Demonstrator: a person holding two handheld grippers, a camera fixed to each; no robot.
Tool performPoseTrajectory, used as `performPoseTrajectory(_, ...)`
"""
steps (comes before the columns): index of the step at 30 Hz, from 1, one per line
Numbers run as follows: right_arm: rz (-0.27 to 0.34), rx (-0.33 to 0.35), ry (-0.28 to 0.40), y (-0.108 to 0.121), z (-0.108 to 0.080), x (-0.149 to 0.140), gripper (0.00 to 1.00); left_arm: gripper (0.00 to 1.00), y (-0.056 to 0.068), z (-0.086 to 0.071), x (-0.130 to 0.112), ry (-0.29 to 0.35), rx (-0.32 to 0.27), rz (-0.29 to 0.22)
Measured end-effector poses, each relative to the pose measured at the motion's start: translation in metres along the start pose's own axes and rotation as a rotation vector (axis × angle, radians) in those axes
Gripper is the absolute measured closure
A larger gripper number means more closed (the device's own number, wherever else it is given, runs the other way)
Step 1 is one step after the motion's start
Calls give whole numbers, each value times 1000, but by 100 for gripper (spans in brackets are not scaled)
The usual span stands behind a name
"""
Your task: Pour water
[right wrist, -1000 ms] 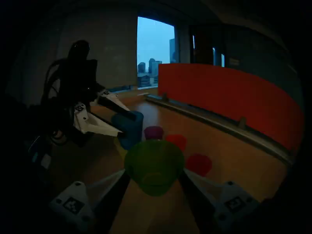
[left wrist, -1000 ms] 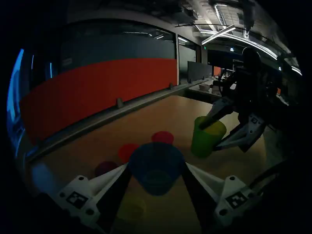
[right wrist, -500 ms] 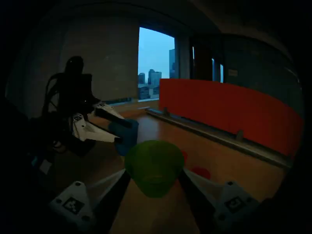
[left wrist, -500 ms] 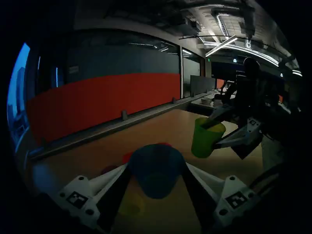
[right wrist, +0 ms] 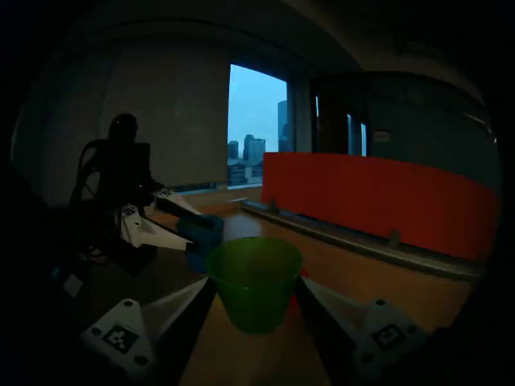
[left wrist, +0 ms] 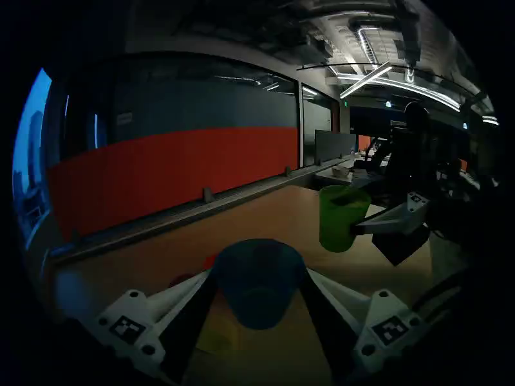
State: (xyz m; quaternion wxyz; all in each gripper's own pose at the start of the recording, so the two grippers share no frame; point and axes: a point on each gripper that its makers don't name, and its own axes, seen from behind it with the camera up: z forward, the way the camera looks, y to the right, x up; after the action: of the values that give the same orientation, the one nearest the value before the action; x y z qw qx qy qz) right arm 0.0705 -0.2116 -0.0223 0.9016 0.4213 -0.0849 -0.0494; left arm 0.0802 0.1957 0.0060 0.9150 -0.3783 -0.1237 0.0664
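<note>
- The left gripper (left wrist: 257, 275) is closed to cup width, with both fingers pressing on the blue cup (left wrist: 259, 302). It holds the cup upright above the table (left wrist: 270, 212), probably so nothing spills.
- The right gripper (right wrist: 254, 282) clamps the green cup (right wrist: 255, 305) the same way, upright and off the table.
- The two cups are near each other but apart, seemingly staged for pouring one into the other. The light is too dim to tell whether either holds water.

open tabletop (left wrist: 270, 212), green cup (left wrist: 341, 219) ahead right
</note>
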Motion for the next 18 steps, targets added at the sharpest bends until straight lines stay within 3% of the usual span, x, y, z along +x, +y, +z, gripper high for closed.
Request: performPoseTrajectory(18,7,15,58,-6,1,14,1,14,4,-12,11,53,-2,18)
